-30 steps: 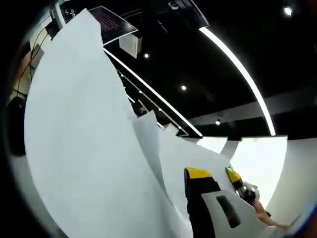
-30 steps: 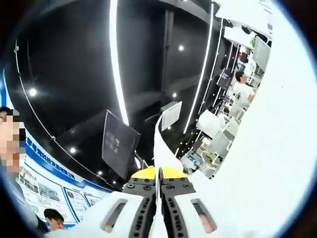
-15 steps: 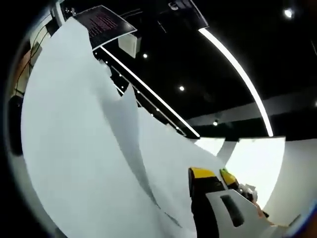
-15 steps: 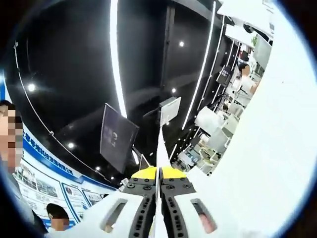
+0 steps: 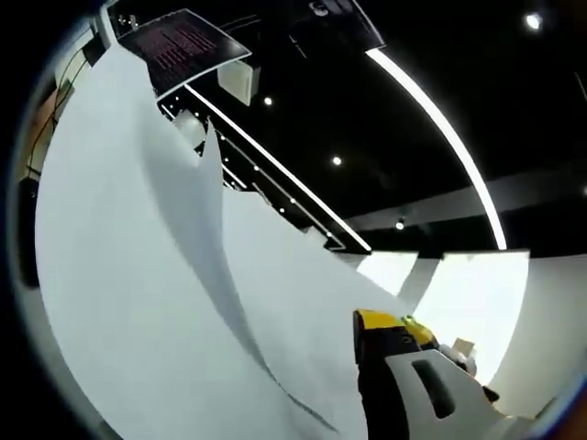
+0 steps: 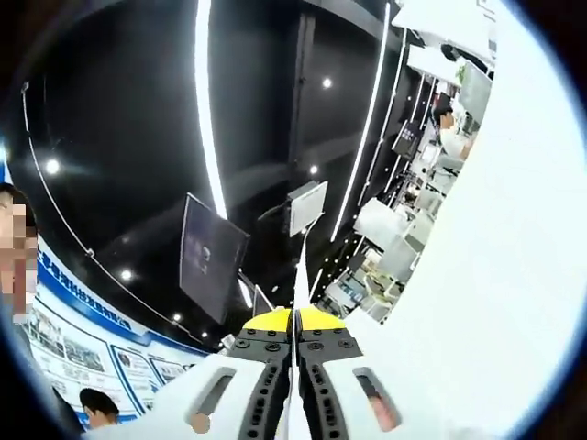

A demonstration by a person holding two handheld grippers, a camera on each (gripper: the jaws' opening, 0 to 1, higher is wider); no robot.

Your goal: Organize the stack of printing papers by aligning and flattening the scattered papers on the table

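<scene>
White printing papers (image 5: 138, 275) are held up against the dark ceiling and fan apart, one sheet's corner (image 5: 209, 137) sticking up on its own. My left gripper (image 5: 298, 323) shows one yellow-tipped finger (image 5: 381, 323) beside the sheets; the papers hide the other, so its state is unclear. The right gripper's yellow tip (image 5: 419, 332) sits right beside that finger. In the right gripper view my right gripper (image 6: 295, 316) is shut on a paper edge (image 6: 300, 266) seen edge-on, and a broad white sheet (image 6: 495, 275) bulges at the right.
Overhead are a black ceiling, long light strips (image 5: 440, 128) and hanging screens (image 6: 209, 257). A person stands at the left edge (image 6: 11, 247), another low down (image 6: 96, 403), and one in white far off (image 6: 449, 133). Blue wall posters (image 6: 73, 353) run along the left.
In the left gripper view the sheets have spread apart, one corner rising up and left. The right gripper's tip has closed in on the left finger. The right gripper stays clamped.
</scene>
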